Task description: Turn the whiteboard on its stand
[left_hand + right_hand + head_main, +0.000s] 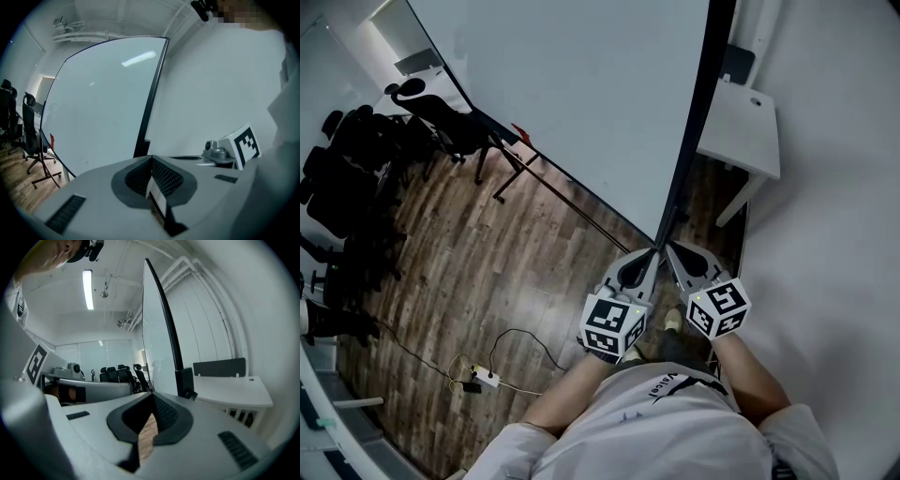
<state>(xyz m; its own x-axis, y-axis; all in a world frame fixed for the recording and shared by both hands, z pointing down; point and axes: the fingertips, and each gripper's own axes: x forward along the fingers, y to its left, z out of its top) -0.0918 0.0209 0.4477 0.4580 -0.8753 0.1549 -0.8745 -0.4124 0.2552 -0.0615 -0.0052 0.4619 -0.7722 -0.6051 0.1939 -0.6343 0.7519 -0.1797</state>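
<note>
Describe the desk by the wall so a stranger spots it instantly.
Start at the big whiteboard. Past its dark edge, against the white wall, stands a small desk. Unlike the black office chairs across the wooden floor, it is white.

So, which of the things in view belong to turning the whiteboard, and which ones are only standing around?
For the job:
- whiteboard
- its stand
- left gripper and right gripper, both shut, by the board's black side edge

Only standing around:
- office chairs
- white desk
- power strip with its cable on the floor
</note>
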